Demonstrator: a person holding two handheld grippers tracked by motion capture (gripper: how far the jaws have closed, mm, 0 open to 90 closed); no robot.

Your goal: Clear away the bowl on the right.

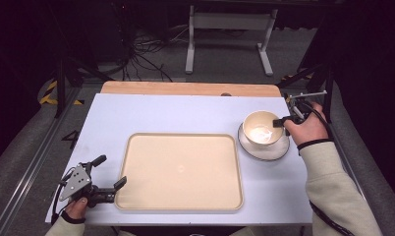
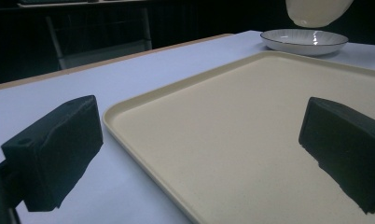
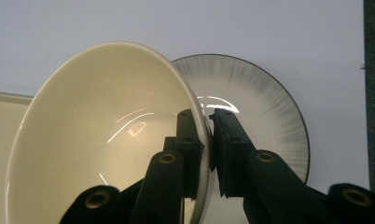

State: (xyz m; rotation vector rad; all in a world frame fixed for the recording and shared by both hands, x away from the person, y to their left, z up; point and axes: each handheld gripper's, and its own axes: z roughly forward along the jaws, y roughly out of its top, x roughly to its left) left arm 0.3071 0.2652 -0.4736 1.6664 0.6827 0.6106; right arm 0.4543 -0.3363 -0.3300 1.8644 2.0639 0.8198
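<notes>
Bowl [image 1: 261,129]: cream, glossy, empty; held by its rim on the person's right side, tilted, lifted clear of the plate [image 1: 279,150] directly below it. In the left claw view its underside hangs apart from the plate, w/ a dark gap between them.

Right claw [image 3: 209,140]: jaws narrow, pinched on the bowl wall, one pad inside, one outside. Grip sits at the rim edge nearest the hand [image 1: 307,129], so the bowl's mass hangs out to the left of the claw, toward the tray.

Plate: white w/ dark rim and fine grey rays, flat on the desk [image 1: 112,118], just beside the tray's right edge.

Tray [image 1: 181,169]: beige, rectangular, bare, long axis running left-right across the desk centre.

Key relation: tray lies left of the held bowl, just past the plate; right hand is much the nearer. Probable next move = carry bowl leftward over the tray rim and lower it level; a one-sided rim grip may let it swing.

Left claw [image 1: 105,173]: jaws wide, nothing between them but the tray's near-left corner [image 2: 112,116] seen ahead; rests low at the desk's front-left.
</notes>
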